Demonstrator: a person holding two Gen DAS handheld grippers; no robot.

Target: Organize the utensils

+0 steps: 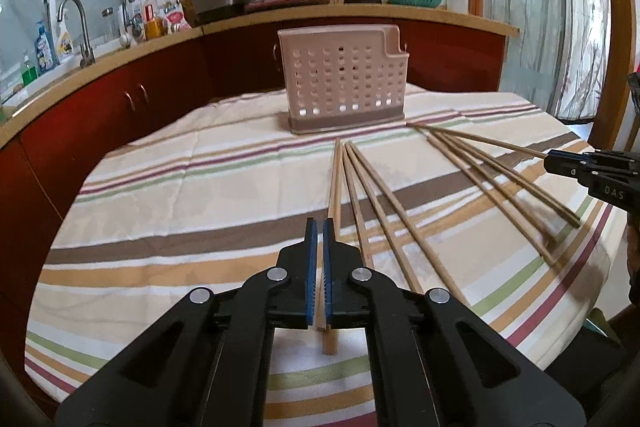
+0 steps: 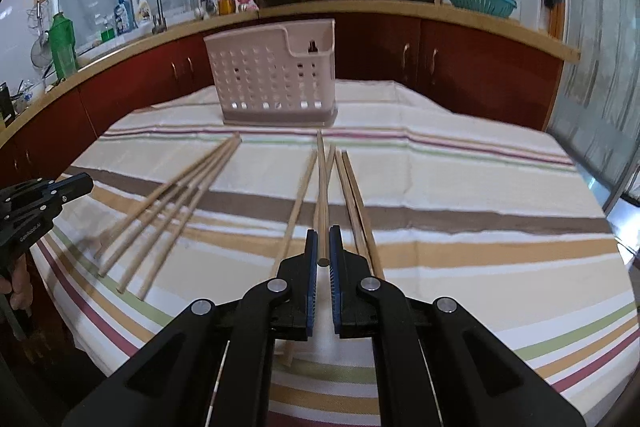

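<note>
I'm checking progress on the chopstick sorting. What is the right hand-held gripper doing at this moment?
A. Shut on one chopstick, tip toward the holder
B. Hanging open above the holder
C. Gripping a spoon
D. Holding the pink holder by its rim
A: in the right wrist view the right hand-held gripper has its blue pads closed on a single chopstick that points toward the pink utensil holder.

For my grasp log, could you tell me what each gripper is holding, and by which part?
The right gripper grips one chopstick at its near end. The left gripper is shut; whether it pinches anything cannot be told.
</note>
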